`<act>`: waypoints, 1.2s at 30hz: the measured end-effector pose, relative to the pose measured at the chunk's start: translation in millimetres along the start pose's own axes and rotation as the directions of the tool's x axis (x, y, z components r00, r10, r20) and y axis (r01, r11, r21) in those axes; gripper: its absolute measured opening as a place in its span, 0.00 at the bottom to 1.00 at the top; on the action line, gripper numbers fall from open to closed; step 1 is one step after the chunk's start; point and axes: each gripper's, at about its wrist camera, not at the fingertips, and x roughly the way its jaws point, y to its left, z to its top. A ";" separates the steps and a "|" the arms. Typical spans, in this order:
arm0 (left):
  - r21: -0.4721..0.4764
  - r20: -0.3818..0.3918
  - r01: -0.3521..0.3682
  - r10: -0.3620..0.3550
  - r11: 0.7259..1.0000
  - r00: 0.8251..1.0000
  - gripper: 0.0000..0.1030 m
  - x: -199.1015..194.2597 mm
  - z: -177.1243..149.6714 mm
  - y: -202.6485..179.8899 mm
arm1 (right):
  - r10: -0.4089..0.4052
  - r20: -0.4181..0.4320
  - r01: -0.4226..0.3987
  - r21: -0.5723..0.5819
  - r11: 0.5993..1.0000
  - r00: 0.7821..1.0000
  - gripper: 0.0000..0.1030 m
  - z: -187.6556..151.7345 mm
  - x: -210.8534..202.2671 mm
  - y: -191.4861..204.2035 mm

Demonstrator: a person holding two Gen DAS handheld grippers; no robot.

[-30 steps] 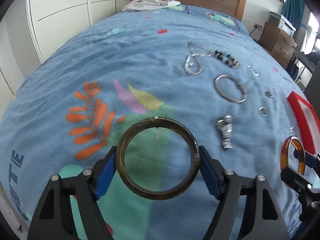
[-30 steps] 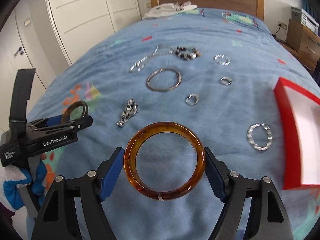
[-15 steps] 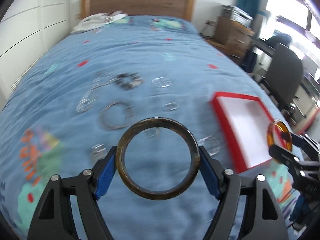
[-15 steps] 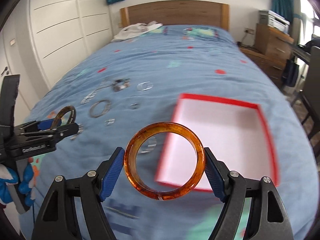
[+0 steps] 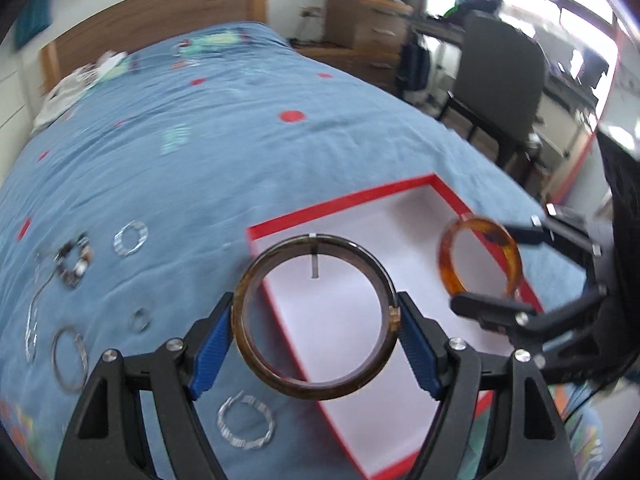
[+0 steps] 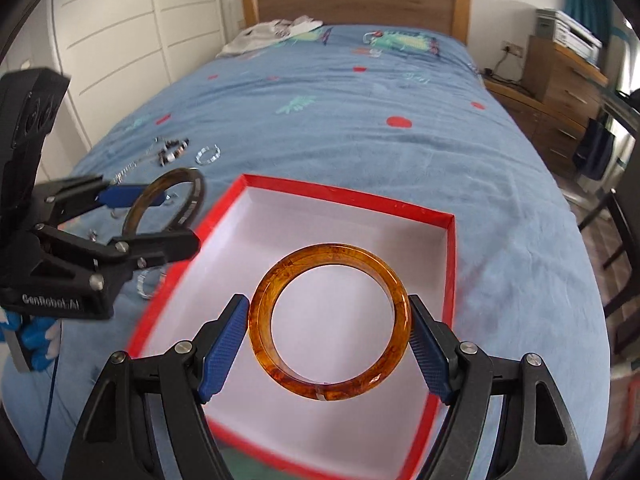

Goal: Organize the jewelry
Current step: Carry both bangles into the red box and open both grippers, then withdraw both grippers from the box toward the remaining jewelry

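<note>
Silver bracelets [image 5: 246, 423] on blue bedspread [image 5: 200, 152] beside red box [image 5: 340, 204].

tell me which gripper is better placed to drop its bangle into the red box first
Right. Its amber bangle hangs squarely over the red box interior, while the left gripper's dark bangle straddles the box's edge.

Bright daylight, window glare, motion blur, fisheye-warped dark corners
</note>
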 end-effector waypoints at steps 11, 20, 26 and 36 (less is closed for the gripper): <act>0.192 -0.091 0.033 -0.016 0.981 0.996 0.73 56.1 16.4 -9.8 | 0.054 -0.108 -0.076 -0.212 0.974 0.993 0.75 23.5 57.1 -26.3; 0.334 -0.124 0.032 0.010 0.942 0.992 0.73 84.3 8.1 -17.4 | 0.013 -0.201 -0.098 -0.419 0.902 0.980 0.74 19.4 73.3 -16.8; 0.311 -0.167 0.096 -0.045 0.946 0.985 0.74 92.3 16.8 -11.6 | 0.018 -0.239 -0.128 -0.454 0.882 0.971 0.76 19.5 71.3 -16.2; 0.227 -0.150 0.095 -0.062 0.969 0.987 0.74 66.3 25.8 -4.5 | -0.020 -0.221 -0.084 -0.451 0.888 0.975 0.82 21.5 44.7 -18.3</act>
